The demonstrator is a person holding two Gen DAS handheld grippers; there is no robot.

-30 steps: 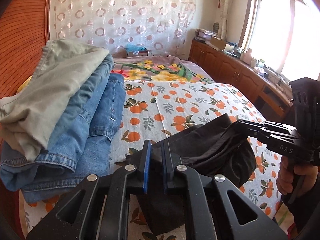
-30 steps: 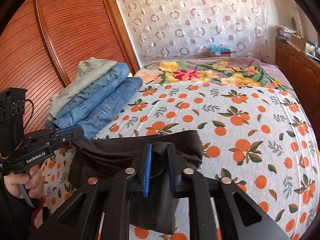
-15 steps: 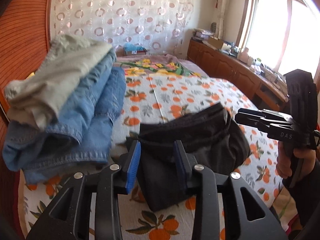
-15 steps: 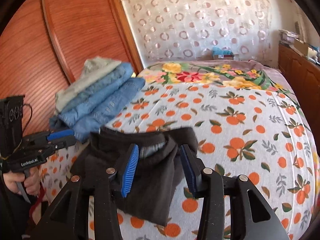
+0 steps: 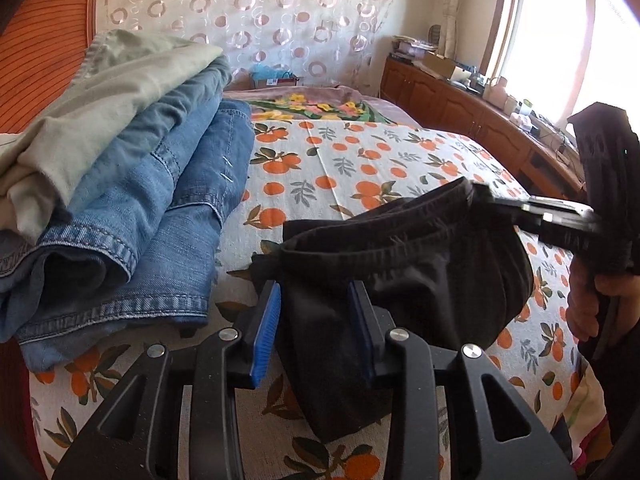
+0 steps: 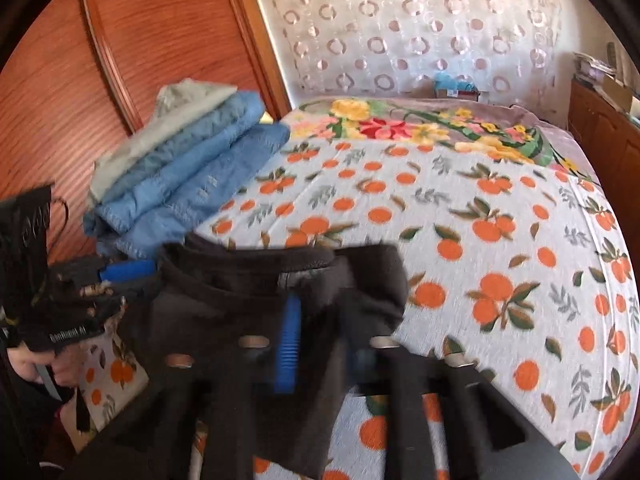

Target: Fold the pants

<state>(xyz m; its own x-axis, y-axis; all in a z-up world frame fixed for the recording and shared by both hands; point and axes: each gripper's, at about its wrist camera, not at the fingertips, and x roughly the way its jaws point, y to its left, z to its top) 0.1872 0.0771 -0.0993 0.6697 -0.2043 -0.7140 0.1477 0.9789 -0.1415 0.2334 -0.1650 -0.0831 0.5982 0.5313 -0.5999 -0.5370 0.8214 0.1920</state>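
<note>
L gripper (image 5: 316,328) jaws apart, astride black pants (image 5: 400,264); R gripper (image 6: 320,344) closing on them ("GenRobot.AI" lower left, blurry).

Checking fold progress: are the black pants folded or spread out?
Folded, not finished: the black pants sit bunched in a compact bundle on the bedsheet, waistband doubled over on top.

black pants (image 5: 404,276) — folded into a bundle, waistband up — on the orange-print bedsheet (image 5: 360,168)

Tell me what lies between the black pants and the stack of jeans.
Only bare orange-print bedsheet between black pants and jeans stack, in the left wrist view.
</note>
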